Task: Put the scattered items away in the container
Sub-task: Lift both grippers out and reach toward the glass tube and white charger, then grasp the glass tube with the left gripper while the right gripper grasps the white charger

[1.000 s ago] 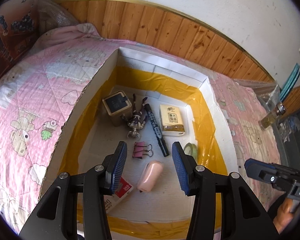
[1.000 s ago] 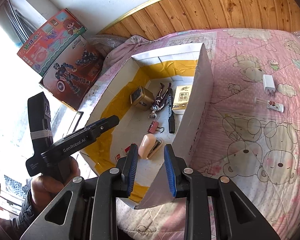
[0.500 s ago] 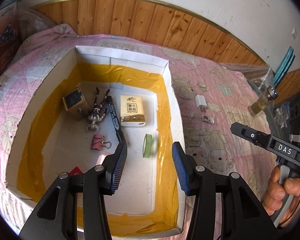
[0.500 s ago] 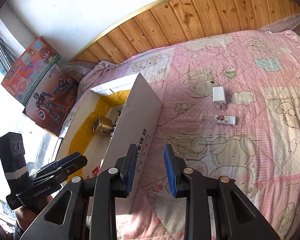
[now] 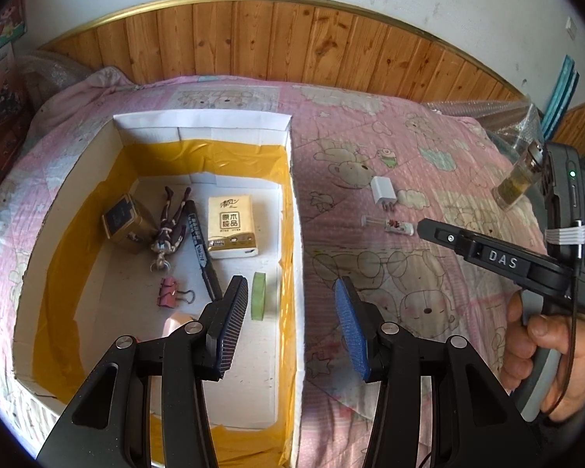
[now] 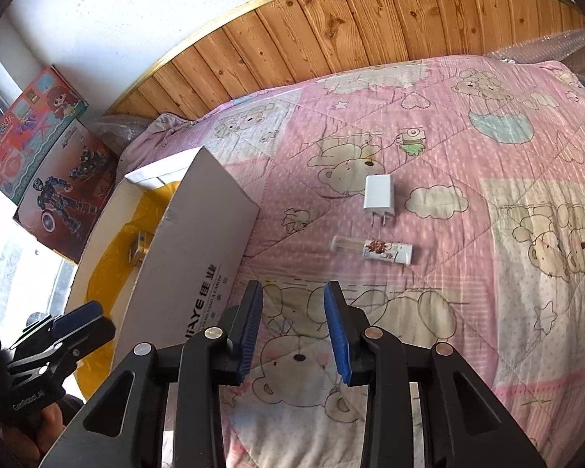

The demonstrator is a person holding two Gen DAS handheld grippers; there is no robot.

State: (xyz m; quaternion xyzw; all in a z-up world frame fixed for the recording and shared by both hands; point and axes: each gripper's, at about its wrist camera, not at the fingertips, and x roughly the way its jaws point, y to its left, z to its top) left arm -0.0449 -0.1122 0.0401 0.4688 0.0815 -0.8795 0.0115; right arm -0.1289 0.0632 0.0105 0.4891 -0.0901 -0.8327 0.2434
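Observation:
A white cardboard box [image 5: 296, 210] lined with yellow tape sits on the pink quilt; it also shows in the right wrist view [image 6: 191, 241]. Inside lie a tissue pack [image 5: 232, 226], a marker [image 5: 202, 249], a doll figure [image 5: 169, 226], a gold tin [image 5: 123, 218], a pink binder clip [image 5: 167, 292] and a green tape roll [image 5: 258, 295]. On the quilt lie a white charger plug [image 6: 379, 195] and a small tube [image 6: 374, 249]. My left gripper [image 5: 292, 323] is open over the box's right wall. My right gripper [image 6: 292, 327] is open and empty, short of the tube.
A glass bottle [image 5: 520, 179] stands at the quilt's right edge. Toy boxes [image 6: 46, 163] lean at the far left. A wood-panelled wall [image 6: 331, 35] runs behind the bed. The right gripper also shows in the left wrist view [image 5: 487, 257].
Both grippers have swung right, away from the box interior towards the quilt. The charger and tube now lie closer ahead of the right gripper. Both stay open.

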